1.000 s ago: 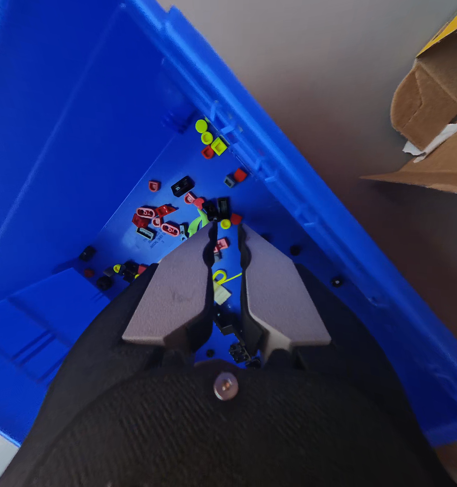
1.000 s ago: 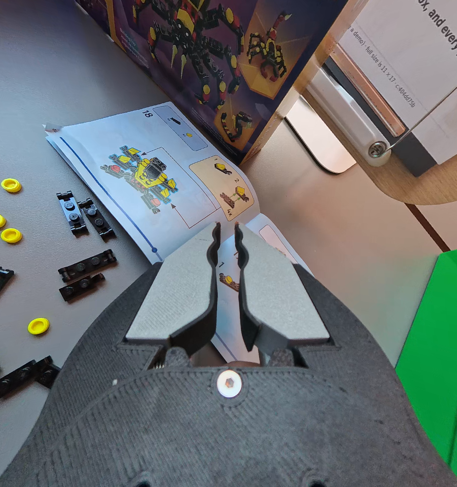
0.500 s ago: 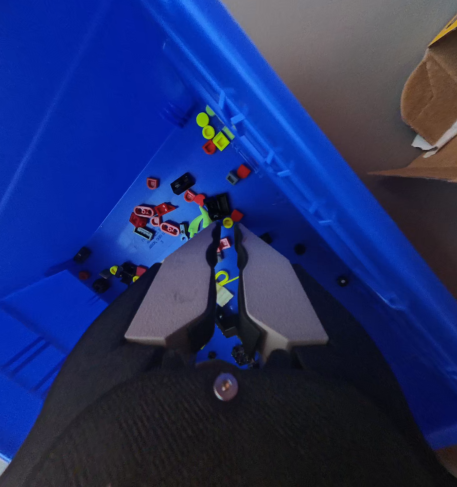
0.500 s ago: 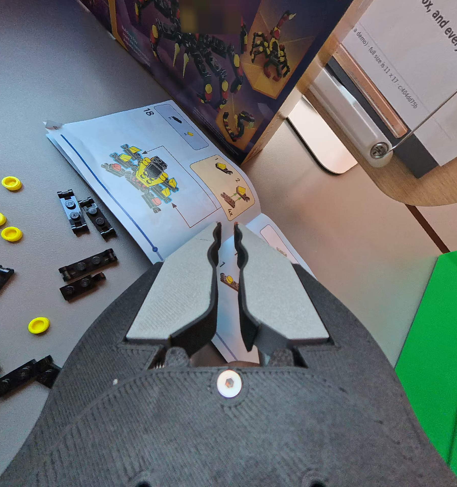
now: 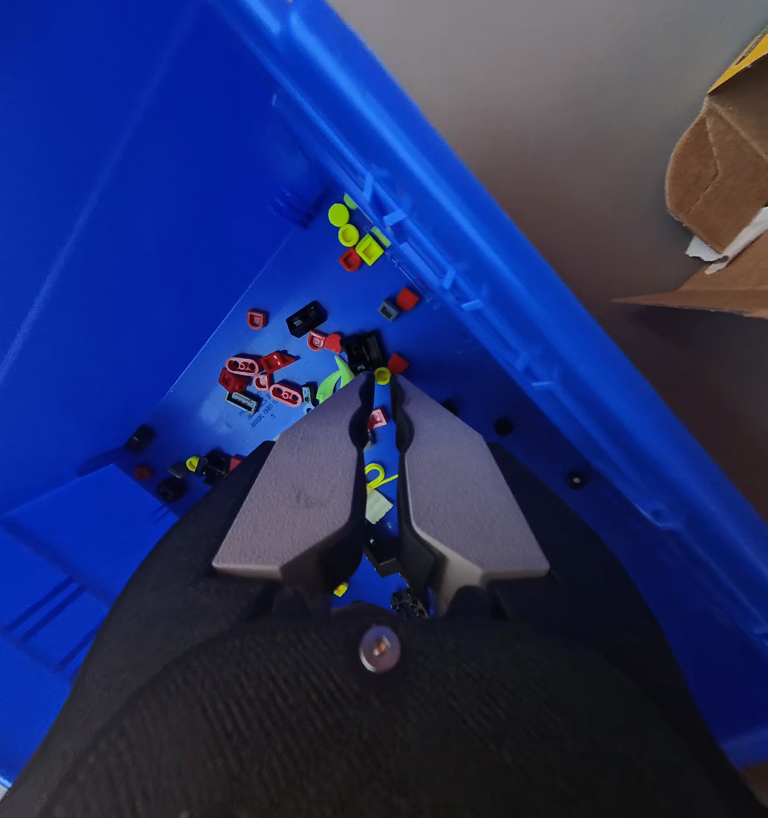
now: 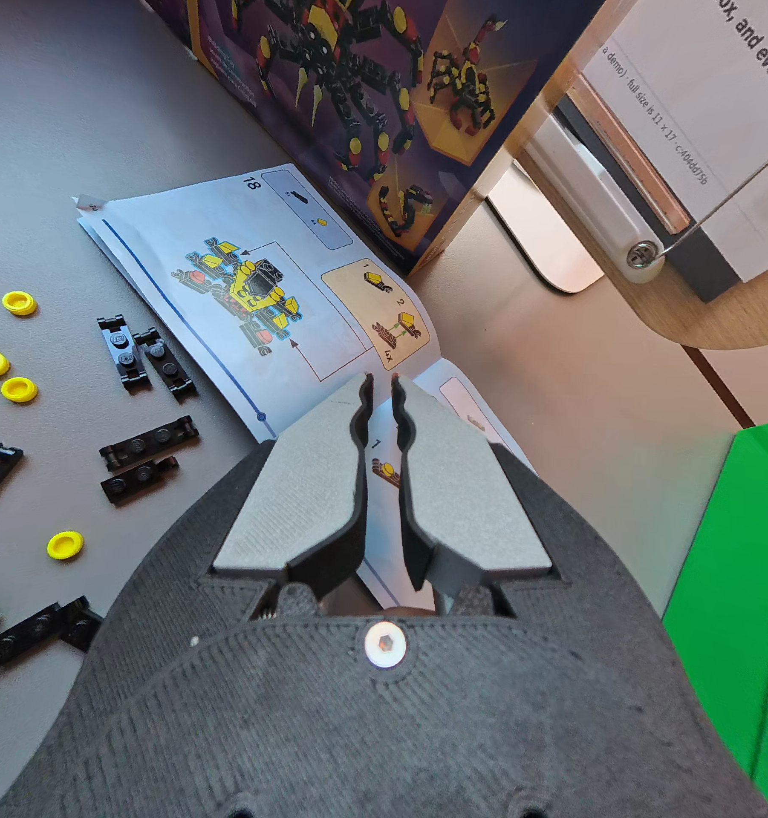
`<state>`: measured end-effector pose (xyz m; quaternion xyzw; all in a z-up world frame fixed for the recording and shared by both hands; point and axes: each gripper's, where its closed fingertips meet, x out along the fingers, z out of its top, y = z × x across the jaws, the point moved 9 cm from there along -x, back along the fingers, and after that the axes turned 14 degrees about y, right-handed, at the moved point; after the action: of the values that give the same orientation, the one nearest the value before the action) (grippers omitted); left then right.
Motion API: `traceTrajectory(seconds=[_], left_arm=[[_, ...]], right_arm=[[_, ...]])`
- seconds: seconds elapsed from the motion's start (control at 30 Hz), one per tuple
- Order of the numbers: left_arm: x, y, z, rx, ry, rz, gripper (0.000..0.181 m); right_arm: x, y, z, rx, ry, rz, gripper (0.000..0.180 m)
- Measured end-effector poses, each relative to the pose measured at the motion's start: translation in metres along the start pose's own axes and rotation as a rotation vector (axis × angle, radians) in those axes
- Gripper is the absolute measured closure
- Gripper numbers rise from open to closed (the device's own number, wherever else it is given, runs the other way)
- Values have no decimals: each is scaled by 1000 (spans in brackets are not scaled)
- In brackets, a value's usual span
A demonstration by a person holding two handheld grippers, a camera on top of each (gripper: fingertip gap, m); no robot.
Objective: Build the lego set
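Observation:
In the left wrist view my left gripper reaches into a blue bin of loose red, black and yellow pieces. Its jaws stand a narrow gap apart, with a small yellow round piece pinched at the tips. In the right wrist view my right gripper hovers over the open instruction booklet. Its jaws are nearly together and hold nothing. Black hinge plates and yellow round tiles lie on the grey table to its left.
The set's box stands behind the booklet. A wooden stand with a paper sign is at the right, and a green surface at the lower right. An open cardboard box sits beyond the bin's wall. The grippers' ends are close to 35 cm from one another.
My left gripper's jaws have narrowed around the yellow round piece, and the gripper has shifted slightly in the bin. My right gripper has barely moved.

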<state>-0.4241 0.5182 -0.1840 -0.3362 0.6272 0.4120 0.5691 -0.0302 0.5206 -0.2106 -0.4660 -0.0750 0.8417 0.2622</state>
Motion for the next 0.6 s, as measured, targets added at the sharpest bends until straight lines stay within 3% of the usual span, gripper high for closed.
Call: traceTrajectory(seconds=[0.37,0.6], left_arm=[[-25,3,-13,-15,-49,7,181],[-15,6,-13,-30,-7,5,176]], right_arm=[[0,0,0,2,3,0,175],[-1,-1,-1,5,-5,10,174]])
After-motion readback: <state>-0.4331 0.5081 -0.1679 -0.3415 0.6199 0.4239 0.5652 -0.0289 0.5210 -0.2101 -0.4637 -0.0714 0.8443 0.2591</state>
